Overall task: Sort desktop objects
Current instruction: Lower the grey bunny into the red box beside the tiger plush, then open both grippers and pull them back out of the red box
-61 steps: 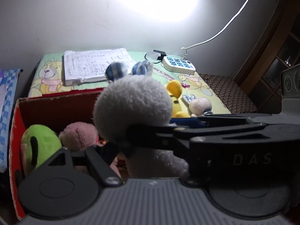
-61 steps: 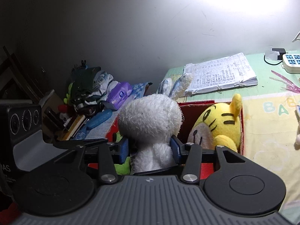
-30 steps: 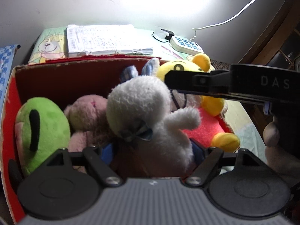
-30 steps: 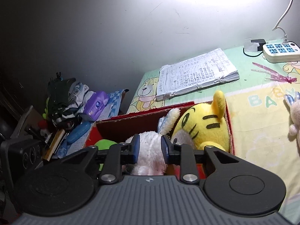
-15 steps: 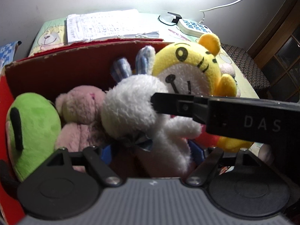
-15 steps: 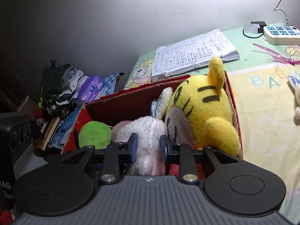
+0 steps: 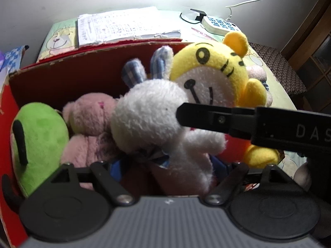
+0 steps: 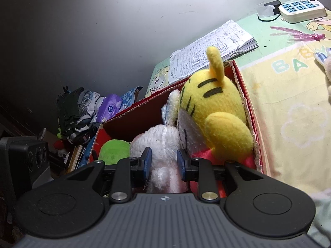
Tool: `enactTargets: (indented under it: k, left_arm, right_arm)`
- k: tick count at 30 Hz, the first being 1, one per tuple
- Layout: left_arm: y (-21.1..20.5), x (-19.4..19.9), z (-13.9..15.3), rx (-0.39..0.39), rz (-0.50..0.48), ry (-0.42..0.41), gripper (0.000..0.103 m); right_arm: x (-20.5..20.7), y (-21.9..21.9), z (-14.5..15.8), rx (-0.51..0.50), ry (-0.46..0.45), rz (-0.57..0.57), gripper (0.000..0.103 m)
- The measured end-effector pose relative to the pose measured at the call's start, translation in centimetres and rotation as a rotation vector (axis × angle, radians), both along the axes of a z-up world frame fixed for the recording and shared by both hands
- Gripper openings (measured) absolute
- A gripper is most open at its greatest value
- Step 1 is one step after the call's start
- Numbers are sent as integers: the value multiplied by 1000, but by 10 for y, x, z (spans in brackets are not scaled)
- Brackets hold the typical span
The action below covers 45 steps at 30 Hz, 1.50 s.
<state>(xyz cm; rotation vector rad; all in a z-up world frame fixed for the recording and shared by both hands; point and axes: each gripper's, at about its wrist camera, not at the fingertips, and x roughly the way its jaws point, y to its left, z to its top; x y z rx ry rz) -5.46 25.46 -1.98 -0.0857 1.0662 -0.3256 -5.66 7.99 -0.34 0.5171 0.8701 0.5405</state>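
A white plush rabbit with blue checked ears sits in a red cardboard box, between a pink plush and a yellow tiger plush. A green plush lies at the box's left end. My right gripper is shut on the white rabbit low in the box; its black arm crosses the left wrist view. My left gripper is open, its fingers on either side of the rabbit's body.
A stack of printed papers lies behind the box on a cartoon-print cloth. A white power strip sits at the back right. Another small plush lies at the right. Clothes and a purple pack are piled left of the table.
The white rabbit has been carried down from above the box into it, beside the yellow tiger. My left gripper has opened wide; my right gripper stays shut on the rabbit.
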Motion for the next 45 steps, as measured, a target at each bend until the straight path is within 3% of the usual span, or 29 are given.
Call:
enactTargets:
  k: [30, 45]
  left_arm:
    - [-11, -14, 5, 61, 46, -8, 87]
    - [3, -28, 16, 71, 151, -11, 87]
  right_arm:
    - [-11, -9, -1, 17, -18, 0, 27]
    - [-25, -15, 5, 2, -37, 9, 28]
